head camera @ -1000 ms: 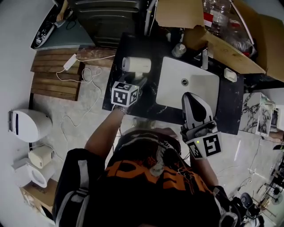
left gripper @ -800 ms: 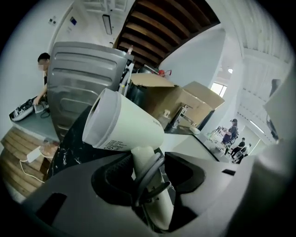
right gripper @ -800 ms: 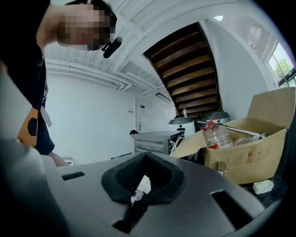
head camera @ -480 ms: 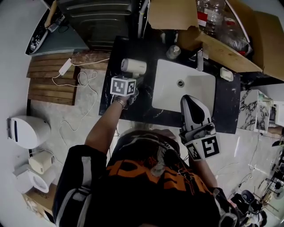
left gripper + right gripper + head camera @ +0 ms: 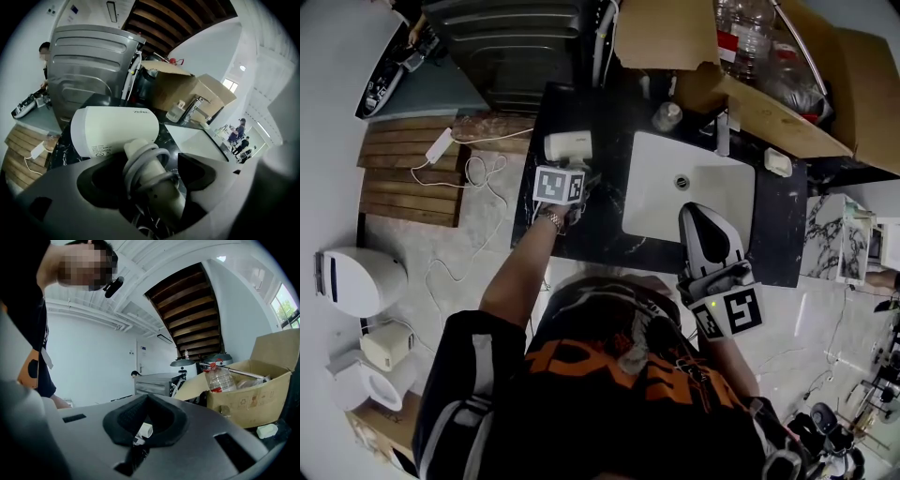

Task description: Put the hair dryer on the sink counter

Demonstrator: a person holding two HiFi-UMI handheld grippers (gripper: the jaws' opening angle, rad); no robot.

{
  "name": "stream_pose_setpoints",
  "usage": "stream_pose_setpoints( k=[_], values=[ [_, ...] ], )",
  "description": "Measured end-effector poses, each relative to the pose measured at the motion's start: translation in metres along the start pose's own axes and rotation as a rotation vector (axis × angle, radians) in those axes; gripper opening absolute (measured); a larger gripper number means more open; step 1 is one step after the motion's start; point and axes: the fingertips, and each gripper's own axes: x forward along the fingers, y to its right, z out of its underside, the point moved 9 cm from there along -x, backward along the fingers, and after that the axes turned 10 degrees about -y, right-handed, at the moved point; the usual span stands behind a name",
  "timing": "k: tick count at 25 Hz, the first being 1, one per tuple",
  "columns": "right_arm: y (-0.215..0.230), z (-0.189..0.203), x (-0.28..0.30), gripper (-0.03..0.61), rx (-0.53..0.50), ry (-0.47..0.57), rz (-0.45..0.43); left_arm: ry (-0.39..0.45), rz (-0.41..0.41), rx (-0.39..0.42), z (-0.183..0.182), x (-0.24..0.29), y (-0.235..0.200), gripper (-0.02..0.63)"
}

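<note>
one hair dryer is lying on the dark tabletop, left of the single sink. the left hand-held gripper is opening its jaws around the dryer's handle; the right hand-held gripper is hovering, jaws together.

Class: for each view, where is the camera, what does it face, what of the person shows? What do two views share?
Head view: on the head, steeply down at sink counter; torso, arm, left gripper, right gripper.
Left gripper view: along left gripper's opening jaws, hair dryer handle between; wearer unseen.
Right gripper view: along right gripper's closed jaws, cardboard box beyond; torso at left.
Shared: hair dryer, head and left gripper views.
</note>
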Motion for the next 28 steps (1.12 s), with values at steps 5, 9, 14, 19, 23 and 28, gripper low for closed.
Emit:
stream_pose_setpoints(
  k=[5, 9, 14, 19, 23, 28],
  values=[
    [-0.005, -0.003, 0.005, 0.015, -0.012, -0.001, -0.022, 0.003, -0.035, 0.038, -0.003, -0.012, 0.006, 0.413],
    [-0.004, -0.004, 0.008, 0.015, -0.01, 0.005, -0.026, 0.06, -0.01, 0.054, -0.017, -0.041, 0.024, 0.422],
    [-0.005, -0.008, 0.007, 0.015, -0.01, 0.025, -0.033, 0.209, -0.028, 0.118, -0.04, -0.087, 0.054, 0.42],
    [-0.001, -0.01, 0.002, 0.015, -0.01, 0.049, -0.042, 0.46, -0.026, 0.187, -0.052, -0.139, 0.092, 0.338],
    [0.003, -0.008, -0.001, 0.015, -0.006, 0.055, -0.04, 0.708, -0.037, 0.362, -0.056, -0.187, 0.137, 0.22],
    [0.007, -0.009, -0.005, 0.015, 0.004, 0.078, -0.04, 0.987, -0.061, 0.531, -0.043, -0.231, 0.188, 0.114]
  ],
)
